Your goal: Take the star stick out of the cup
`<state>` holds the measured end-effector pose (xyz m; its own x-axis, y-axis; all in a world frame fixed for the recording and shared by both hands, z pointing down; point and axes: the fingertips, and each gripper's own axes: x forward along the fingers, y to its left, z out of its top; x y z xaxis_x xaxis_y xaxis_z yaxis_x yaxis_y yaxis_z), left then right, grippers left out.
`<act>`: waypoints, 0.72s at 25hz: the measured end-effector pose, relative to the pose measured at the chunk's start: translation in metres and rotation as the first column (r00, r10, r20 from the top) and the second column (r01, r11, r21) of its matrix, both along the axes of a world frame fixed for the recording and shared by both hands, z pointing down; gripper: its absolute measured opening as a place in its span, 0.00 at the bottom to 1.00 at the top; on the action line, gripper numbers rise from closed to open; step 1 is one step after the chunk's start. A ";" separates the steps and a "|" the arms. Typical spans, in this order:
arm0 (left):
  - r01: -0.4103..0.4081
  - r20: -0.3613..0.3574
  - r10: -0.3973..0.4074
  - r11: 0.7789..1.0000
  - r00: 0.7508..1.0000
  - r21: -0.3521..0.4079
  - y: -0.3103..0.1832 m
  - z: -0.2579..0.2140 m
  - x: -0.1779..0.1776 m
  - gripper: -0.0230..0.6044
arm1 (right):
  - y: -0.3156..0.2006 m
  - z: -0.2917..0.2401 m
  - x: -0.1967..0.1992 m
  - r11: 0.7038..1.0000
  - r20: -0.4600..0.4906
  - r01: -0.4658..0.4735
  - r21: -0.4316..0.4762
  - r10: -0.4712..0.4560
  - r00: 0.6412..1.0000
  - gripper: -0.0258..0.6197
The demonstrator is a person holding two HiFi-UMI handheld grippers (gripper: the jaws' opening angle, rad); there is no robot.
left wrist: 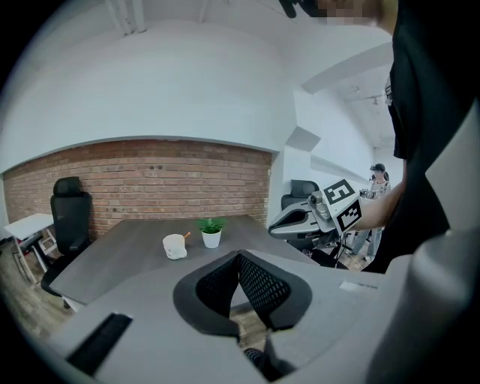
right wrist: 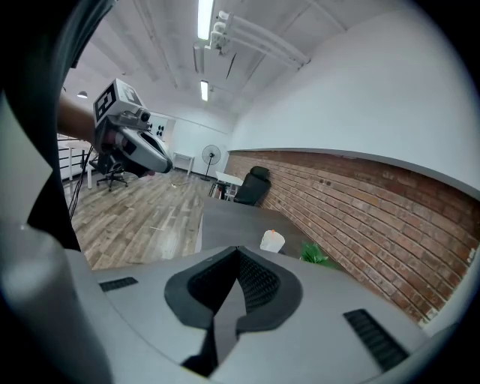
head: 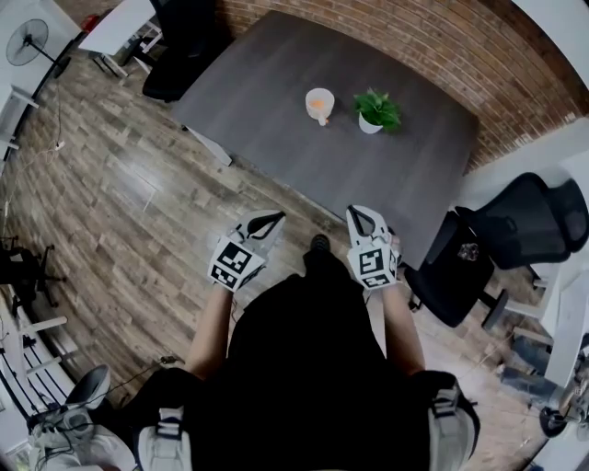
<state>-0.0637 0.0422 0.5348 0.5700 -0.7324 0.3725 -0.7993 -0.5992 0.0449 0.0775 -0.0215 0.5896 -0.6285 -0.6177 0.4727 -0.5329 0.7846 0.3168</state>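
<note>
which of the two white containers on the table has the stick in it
The cup, left of the other in the head view: an orange stick shows inside it. The other, a pot, holds a green plant.

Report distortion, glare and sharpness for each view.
Head view: the fisheye lens bows the table edges, and a pale glare patch lies on the wood floor. Left gripper view: a dark round vignette frames the picture, the brick wall curves, and the cup is small yet sharp. Right gripper view: the ceiling lights are blown out.
</note>
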 end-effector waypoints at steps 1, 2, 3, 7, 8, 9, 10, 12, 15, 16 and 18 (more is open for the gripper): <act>0.004 -0.002 -0.004 1.000 1.000 -0.001 -0.008 0.000 0.000 0.04 | -0.008 0.001 0.000 1.000 -0.003 0.003 -0.004 -0.003 1.000 0.04; 0.009 -0.004 -0.009 1.000 1.000 -0.002 -0.016 -0.001 0.000 0.04 | -0.016 0.001 0.000 1.000 -0.006 0.006 -0.007 -0.007 1.000 0.04; 0.013 -0.006 -0.013 1.000 1.000 -0.003 -0.024 -0.002 0.001 0.04 | -0.024 0.000 0.001 1.000 -0.010 0.011 -0.009 -0.011 1.000 0.04; 0.029 -0.004 -0.029 1.000 1.000 0.002 -0.054 -0.007 0.002 0.04 | -0.060 -0.004 -0.002 0.999 -0.021 0.039 -0.010 -0.040 0.999 0.04; 0.036 -0.004 -0.036 0.999 0.999 0.003 -0.060 -0.008 0.001 0.04 | -0.068 -0.005 -0.004 0.999 -0.024 0.049 -0.009 -0.050 0.998 0.04; 0.046 -0.005 -0.046 0.999 0.999 0.002 -0.065 -0.009 0.000 0.04 | -0.076 -0.007 -0.007 0.998 -0.026 0.061 -0.006 -0.061 0.998 0.04; 0.057 -0.006 -0.057 0.998 0.998 0.001 -0.070 -0.009 -0.002 0.04 | -0.083 -0.009 -0.010 0.997 -0.027 0.073 -0.004 -0.073 0.997 0.04; 0.079 -0.009 -0.079 0.997 0.997 -0.003 -0.079 -0.010 -0.007 0.04 | -0.094 -0.011 -0.018 0.995 -0.024 0.097 -0.001 -0.097 0.995 0.04; 0.106 -0.008 -0.106 0.994 0.994 -0.011 -0.090 -0.009 -0.012 0.04 | -0.109 -0.009 -0.028 0.991 -0.015 0.131 0.000 -0.131 0.991 0.04; 0.113 -0.007 -0.113 0.994 0.994 -0.013 -0.094 -0.009 -0.013 0.04 | -0.112 -0.009 -0.030 0.990 -0.015 0.141 -0.001 -0.141 0.990 0.04; 0.125 -0.008 -0.125 0.992 0.992 -0.014 -0.100 -0.009 -0.013 0.04 | -0.118 -0.008 -0.033 0.987 -0.019 0.160 -0.002 -0.160 0.987 0.04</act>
